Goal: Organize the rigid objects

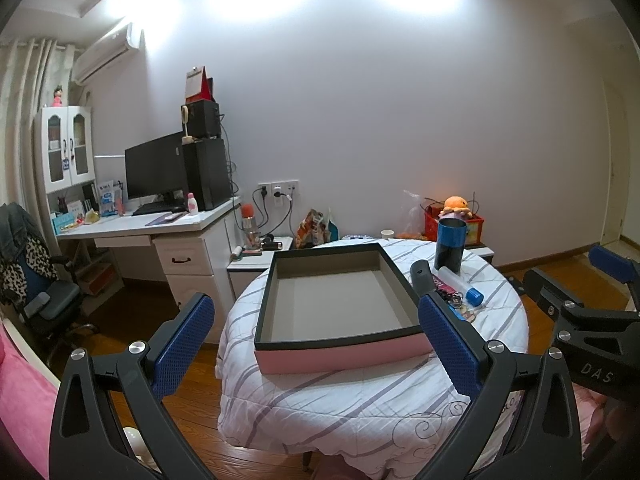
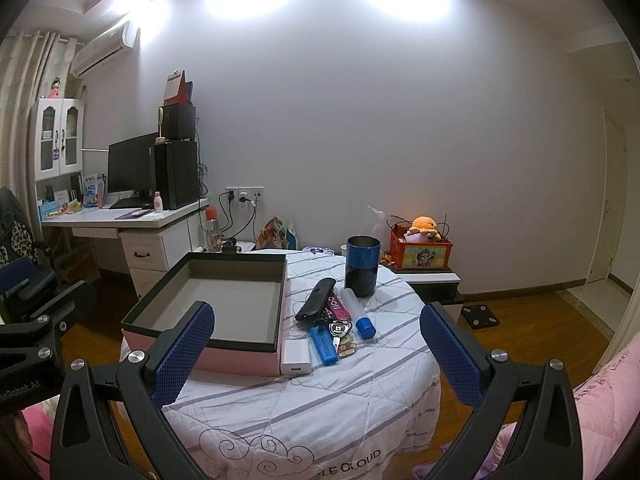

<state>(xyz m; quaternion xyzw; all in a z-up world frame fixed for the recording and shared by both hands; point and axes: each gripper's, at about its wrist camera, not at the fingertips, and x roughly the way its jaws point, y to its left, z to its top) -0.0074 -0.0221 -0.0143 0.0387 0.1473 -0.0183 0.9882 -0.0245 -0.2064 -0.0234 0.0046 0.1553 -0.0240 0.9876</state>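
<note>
An open pink box with a black rim [image 1: 340,350] [image 2: 240,354] sits empty on a round table with a striped white cloth [image 1: 360,400] [image 2: 340,400]. To its right lie a black case [image 2: 316,298], a white tube with a blue cap [image 2: 357,312], a blue highlighter [image 2: 323,344], a white charger block [image 2: 296,356], a keychain bundle [image 2: 340,332] and an upright blue-black cylinder [image 2: 362,264] [image 1: 451,244]. My left gripper [image 1: 316,344] is open in front of the box. My right gripper [image 2: 318,354] is open, short of the small items.
A white desk [image 1: 160,224] with a monitor and computer tower stands at the left. A red crate [image 2: 422,252] with an orange plush sits on a low stand behind the table. A desk chair [image 1: 40,280] is far left. A black scale [image 2: 478,316] lies on the wooden floor.
</note>
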